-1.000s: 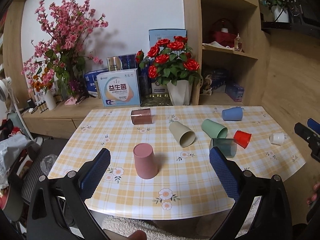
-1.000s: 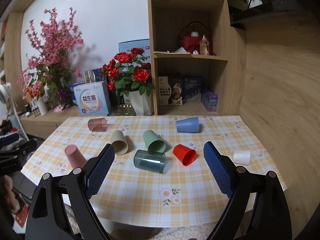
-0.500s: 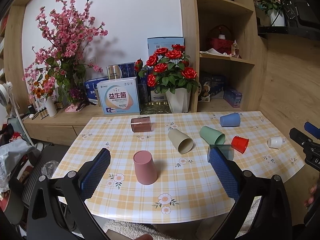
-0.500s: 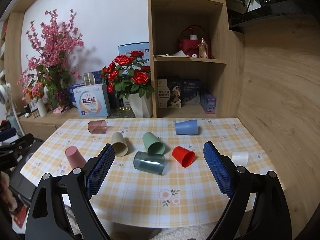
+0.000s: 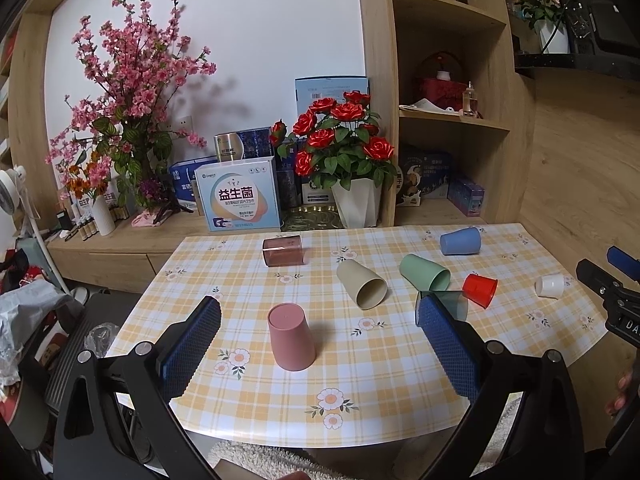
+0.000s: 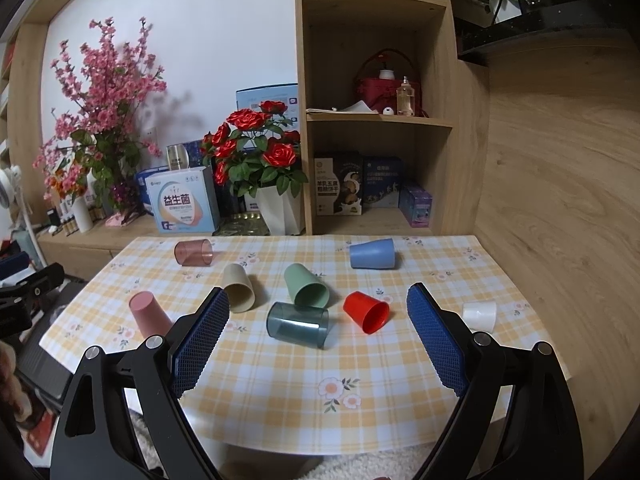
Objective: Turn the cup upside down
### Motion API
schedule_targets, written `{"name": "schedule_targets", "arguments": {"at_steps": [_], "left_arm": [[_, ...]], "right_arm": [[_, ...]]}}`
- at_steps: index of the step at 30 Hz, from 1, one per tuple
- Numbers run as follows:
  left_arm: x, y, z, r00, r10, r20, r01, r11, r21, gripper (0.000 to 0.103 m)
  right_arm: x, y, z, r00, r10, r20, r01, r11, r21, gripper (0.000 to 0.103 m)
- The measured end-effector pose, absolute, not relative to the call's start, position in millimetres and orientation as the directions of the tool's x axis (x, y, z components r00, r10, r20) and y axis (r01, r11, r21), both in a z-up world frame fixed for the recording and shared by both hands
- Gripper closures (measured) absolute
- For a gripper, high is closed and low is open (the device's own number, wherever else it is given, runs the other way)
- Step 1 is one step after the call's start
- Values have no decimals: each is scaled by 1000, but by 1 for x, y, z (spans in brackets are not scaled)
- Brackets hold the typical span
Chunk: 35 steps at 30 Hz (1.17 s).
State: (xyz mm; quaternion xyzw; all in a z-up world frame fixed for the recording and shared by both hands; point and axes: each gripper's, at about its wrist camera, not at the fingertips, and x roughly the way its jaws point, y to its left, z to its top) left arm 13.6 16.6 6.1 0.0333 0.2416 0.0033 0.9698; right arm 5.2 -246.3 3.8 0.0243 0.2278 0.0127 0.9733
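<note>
A pink cup stands upside down on the checked table; it also shows in the right wrist view. Several cups lie on their sides: a clear brown one, beige, green, dark clear teal, red, blue and a small white one. My left gripper is open and empty, held back from the table's near edge with the pink cup between its fingers' lines. My right gripper is open and empty, facing the teal cup.
A white pot of red roses, a white box and pink blossom stand on the sideboard behind the table. A wooden shelf unit rises at the back right. A wooden wall bounds the right side.
Both grippers have drawn back and risen a little, so the table and cups look slightly farther away. The cups have not moved. Both grippers stay open.
</note>
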Motion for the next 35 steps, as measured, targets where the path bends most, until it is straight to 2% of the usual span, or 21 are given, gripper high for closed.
{"name": "schedule_targets", "arguments": {"at_steps": [35], "left_arm": [[17, 19, 2, 872, 29, -488, 6, 998, 70, 6]], "right_arm": [[8, -248, -4, 886, 37, -462, -11, 998, 58, 16]]}}
